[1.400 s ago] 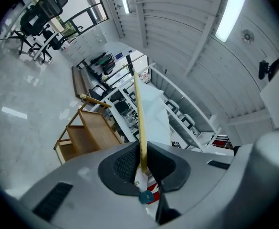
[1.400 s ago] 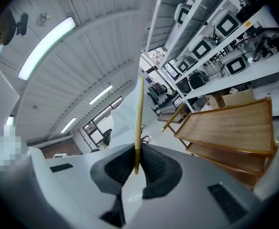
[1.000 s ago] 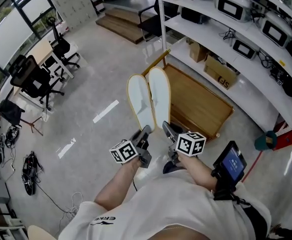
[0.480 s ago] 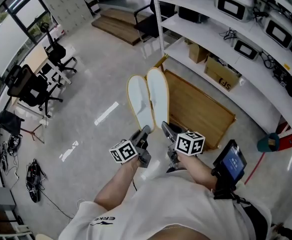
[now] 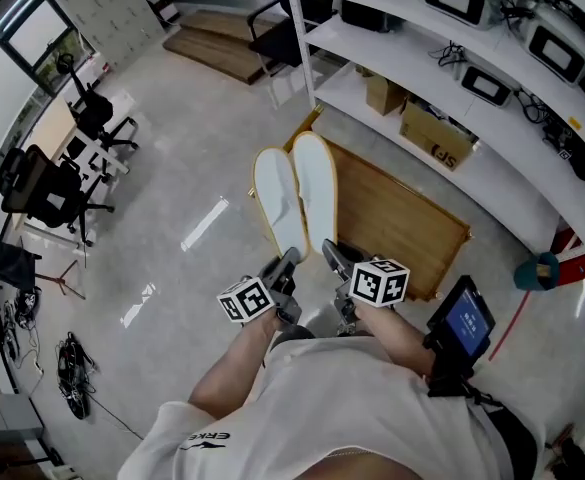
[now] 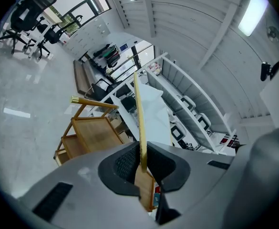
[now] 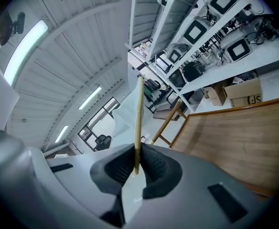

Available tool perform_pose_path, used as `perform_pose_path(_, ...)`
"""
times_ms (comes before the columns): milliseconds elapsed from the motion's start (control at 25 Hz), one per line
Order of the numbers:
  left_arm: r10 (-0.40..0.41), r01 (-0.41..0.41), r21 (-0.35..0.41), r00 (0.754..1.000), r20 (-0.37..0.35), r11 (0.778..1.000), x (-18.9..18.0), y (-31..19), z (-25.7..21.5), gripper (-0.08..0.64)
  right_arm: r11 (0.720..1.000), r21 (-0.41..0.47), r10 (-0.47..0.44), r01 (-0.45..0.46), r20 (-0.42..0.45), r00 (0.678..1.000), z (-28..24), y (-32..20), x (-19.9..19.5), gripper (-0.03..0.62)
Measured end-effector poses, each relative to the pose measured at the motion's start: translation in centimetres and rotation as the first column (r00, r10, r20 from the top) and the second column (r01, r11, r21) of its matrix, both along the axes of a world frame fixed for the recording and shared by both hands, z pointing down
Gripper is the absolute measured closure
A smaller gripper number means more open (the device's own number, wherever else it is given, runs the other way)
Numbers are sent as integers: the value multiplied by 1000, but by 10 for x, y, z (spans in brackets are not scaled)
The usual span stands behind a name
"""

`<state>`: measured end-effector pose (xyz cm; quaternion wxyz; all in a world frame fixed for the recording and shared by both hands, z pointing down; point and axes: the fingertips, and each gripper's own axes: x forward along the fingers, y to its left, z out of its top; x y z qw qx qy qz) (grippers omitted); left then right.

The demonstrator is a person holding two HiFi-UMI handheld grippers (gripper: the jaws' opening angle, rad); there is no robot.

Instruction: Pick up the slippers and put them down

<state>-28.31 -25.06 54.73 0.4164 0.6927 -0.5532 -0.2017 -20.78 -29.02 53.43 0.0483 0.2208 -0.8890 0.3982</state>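
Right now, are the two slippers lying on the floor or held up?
Held up: left tool grips the left slipper by its near end, right tool the right slipper likewise.

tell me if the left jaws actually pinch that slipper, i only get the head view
observer: Yes. In the left gripper view the left gripper has its jaws shut on the left slipper, seen edge-on.
operator: and the right one
observer: Same there: the right gripper clamps the right slipper by its thin sole edge.
operator: how deep is the left bite
observer: Deep. The left slipper runs right through the jaws and comes out behind them, toward the camera.
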Motion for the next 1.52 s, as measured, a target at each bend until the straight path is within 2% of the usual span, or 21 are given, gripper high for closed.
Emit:
perform_pose_path(280,113,-113,-22,994,-14,993,-13,-36,11,528,994,-23,108,-108,-21,994,9,-29,-9,560)
perform_pose_path(600,268,-270,-38,963,-38,962,-43,-65,22,528,968,-45,246,-248,-47,968,19,-45,-36,560)
perform_pose_path(1040,454,-457,-84,889,-61,885,-88,-75,48,528,904,-82,414,-421,-87,906,46,-41,-81,560)
perform_pose_path(1320,549,-555,-118,832,-85,823,-95,-72,66,528,853,-115,497,-508,-112,860,64,-30,-89,560)
perform_pose_path(1520,581,-590,-143,808,-99,795,-92,-71,78,528,831,-142,522,-537,-129,843,76,-26,-86,560)
